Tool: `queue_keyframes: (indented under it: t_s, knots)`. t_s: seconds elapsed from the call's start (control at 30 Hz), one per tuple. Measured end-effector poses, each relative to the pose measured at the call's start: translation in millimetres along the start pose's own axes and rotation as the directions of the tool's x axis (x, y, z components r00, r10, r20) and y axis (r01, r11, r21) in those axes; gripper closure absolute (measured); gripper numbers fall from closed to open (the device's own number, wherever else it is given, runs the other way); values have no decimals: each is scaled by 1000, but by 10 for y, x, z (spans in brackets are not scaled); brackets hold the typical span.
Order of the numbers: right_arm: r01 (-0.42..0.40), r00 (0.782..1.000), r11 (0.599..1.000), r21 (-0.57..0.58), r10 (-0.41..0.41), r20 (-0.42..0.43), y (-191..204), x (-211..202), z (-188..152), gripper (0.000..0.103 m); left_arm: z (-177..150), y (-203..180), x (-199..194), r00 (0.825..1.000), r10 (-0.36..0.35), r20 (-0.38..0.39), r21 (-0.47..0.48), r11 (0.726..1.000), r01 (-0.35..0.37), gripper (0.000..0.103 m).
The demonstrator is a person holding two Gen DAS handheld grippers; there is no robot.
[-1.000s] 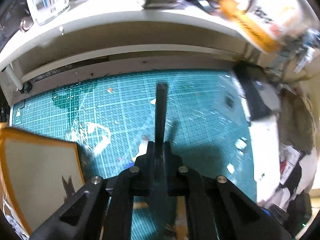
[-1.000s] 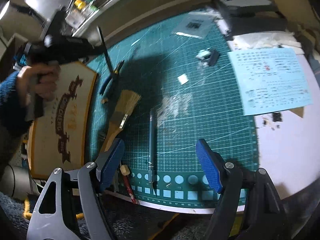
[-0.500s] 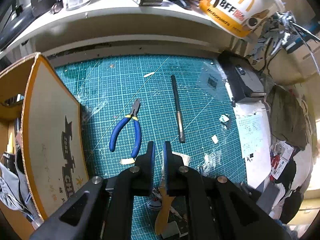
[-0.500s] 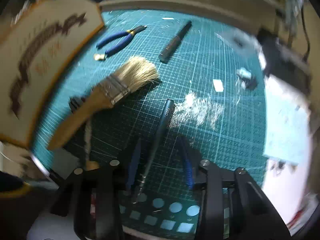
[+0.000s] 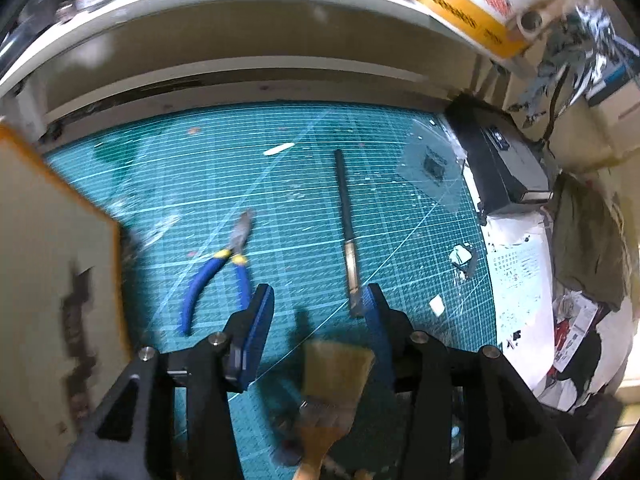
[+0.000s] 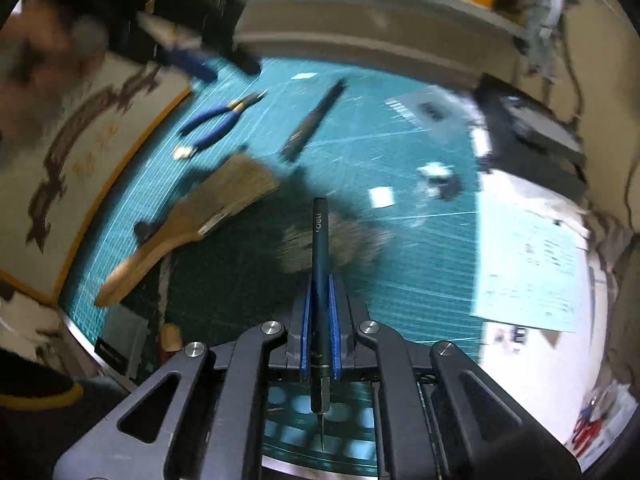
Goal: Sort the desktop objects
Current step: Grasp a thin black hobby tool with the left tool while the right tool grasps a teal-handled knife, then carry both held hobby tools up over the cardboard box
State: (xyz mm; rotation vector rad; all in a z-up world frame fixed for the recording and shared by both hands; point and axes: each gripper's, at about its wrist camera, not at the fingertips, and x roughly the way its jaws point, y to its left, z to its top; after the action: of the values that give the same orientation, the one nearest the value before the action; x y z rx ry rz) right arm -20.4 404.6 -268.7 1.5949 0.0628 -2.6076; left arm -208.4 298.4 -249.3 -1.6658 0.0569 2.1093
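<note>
My right gripper (image 6: 319, 284) is shut on a dark blue craft knife (image 6: 319, 240), held just above the teal cutting mat (image 6: 400, 272). My left gripper (image 5: 318, 312) is open and empty over the mat (image 5: 240, 168). Blue-handled pliers (image 5: 216, 276) lie just left of its fingers. A dark file (image 5: 347, 228) lies ahead, its near end by the right finger. A wooden brush (image 5: 332, 384) lies under the left gripper. In the right wrist view the brush (image 6: 192, 220), pliers (image 6: 216, 120) and file (image 6: 312, 124) lie to the left and ahead.
A cream board with an orange rim (image 5: 44, 280) lies left of the mat, also in the right wrist view (image 6: 80, 168). A black box (image 5: 496, 168) and printed sheet (image 6: 532, 264) sit to the right. A shelf (image 5: 240, 12) overhangs the back. Small scraps (image 5: 462, 258) dot the mat.
My right gripper closed on the craft knife and lifted it. My left gripper let go of the file, which now lies on the mat, then opened and dropped toward the brush.
</note>
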Motion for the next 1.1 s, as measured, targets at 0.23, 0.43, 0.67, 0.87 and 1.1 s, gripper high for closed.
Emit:
queue_keyframes:
  t_s: [0.23, 0.43, 0.67, 0.87, 1.1]
  knots:
    - [12, 998, 993, 118, -19, 58, -527, -255, 114, 95, -24, -108, 246, 998, 23, 56, -1, 1000, -23, 57]
    - [14, 996, 983, 184, -29, 82, -896, -363, 175, 95, -52, -193, 451, 993, 45, 108, -5, 999, -45, 90]
    - [8, 995, 981, 193, -28, 100, -1087, -396, 239, 95, -58, -269, 470, 986, 51, 161, -18, 999, -49, 91]
    - [-24, 994, 983, 181, 4, 106, -1065, -406, 297, 95, -19, -298, 135, 980, 26, 195, -41, 999, -18, 92]
    - [-75, 989, 982, 171, 51, 141, -1031, -506, 475, 95, 26, -332, -257, 972, -3, 235, -66, 998, 19, 92]
